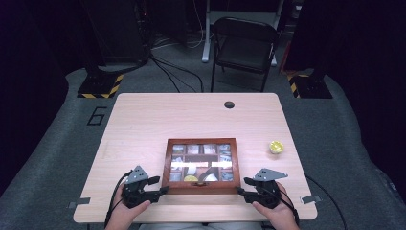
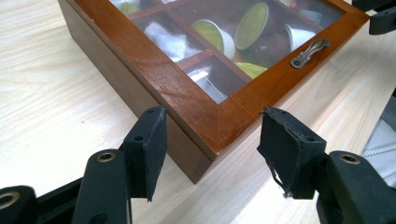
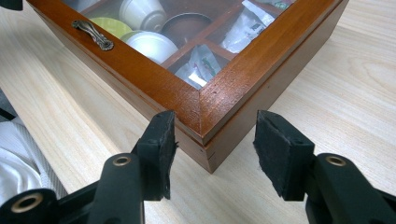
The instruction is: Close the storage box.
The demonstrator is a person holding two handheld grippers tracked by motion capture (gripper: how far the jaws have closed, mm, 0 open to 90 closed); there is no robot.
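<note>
A wooden box [image 1: 201,141] with a glass lid lies shut on the table's near half, capsules and sachets showing in its compartments. A metal handle [image 2: 309,52] sits on its front edge. My left gripper [image 1: 163,190] is at the box's near left corner. In the left gripper view the gripper [image 2: 210,135] straddles that corner, with both pads against the wood. My right gripper [image 1: 242,186] is at the near right corner. In the right gripper view that gripper [image 3: 212,140] stands around the corner, and a small gap shows at the right pad [image 3: 273,149].
A yellow capsule [image 1: 276,146] stands alone on the table right of the box. A dark cable hole [image 1: 229,104] sits near the far edge. Beyond the table stands a black folding chair [image 1: 244,45]. Bare tabletop [image 1: 143,120] lies left of and behind the box.
</note>
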